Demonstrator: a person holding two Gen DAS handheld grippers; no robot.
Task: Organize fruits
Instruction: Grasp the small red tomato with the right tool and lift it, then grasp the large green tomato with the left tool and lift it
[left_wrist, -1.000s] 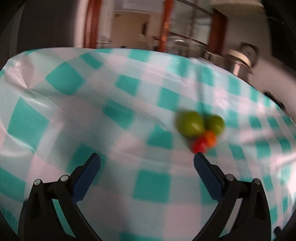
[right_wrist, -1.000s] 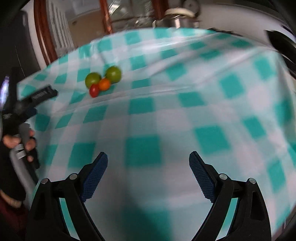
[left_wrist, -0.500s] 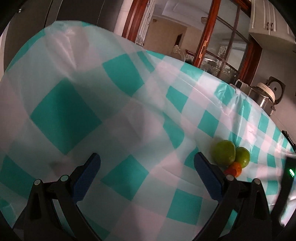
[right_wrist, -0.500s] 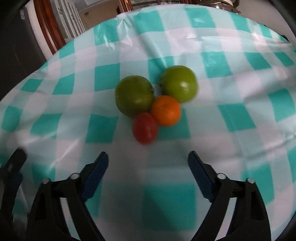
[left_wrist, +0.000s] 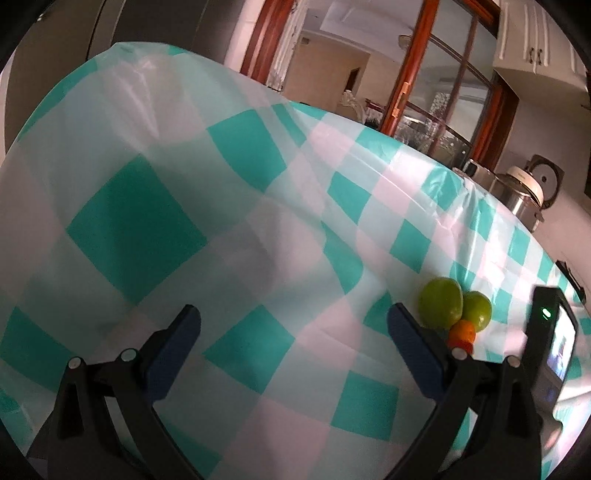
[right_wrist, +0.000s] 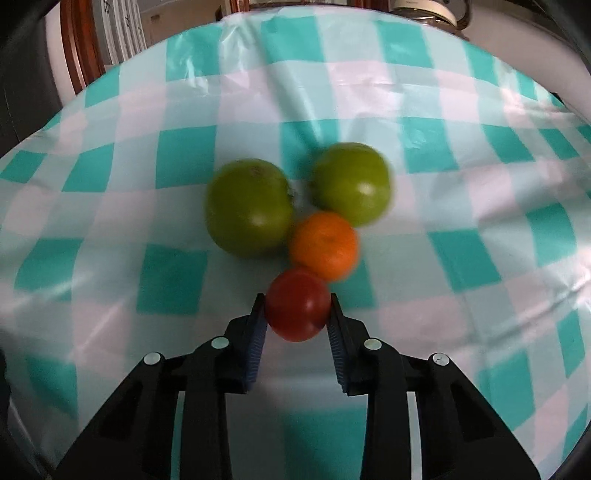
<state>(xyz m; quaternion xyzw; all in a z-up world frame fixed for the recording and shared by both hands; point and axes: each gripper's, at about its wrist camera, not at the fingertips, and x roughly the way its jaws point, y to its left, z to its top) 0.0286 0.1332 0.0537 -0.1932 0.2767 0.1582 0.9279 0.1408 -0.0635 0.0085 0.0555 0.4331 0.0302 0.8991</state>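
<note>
Having closed in since half a second earlier, the right gripper (right_wrist: 297, 314) clamped the red fruit (right_wrist: 297, 309) at the orange's (right_wrist: 324, 245) seven o'clock, ready to lift clear; the left gripper (left_wrist: 293, 325) gaped wide, empty.

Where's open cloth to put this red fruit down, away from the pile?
Bare checked tablecloth lies right of the orange fruit and left of the left green fruit. The right gripper pinches the red fruit where it's crowded, against the orange fruit below the right green fruit.

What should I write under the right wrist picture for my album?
Right gripper closed on a red fruit, beside an orange and two green fruits on a checked tablecloth.
</note>
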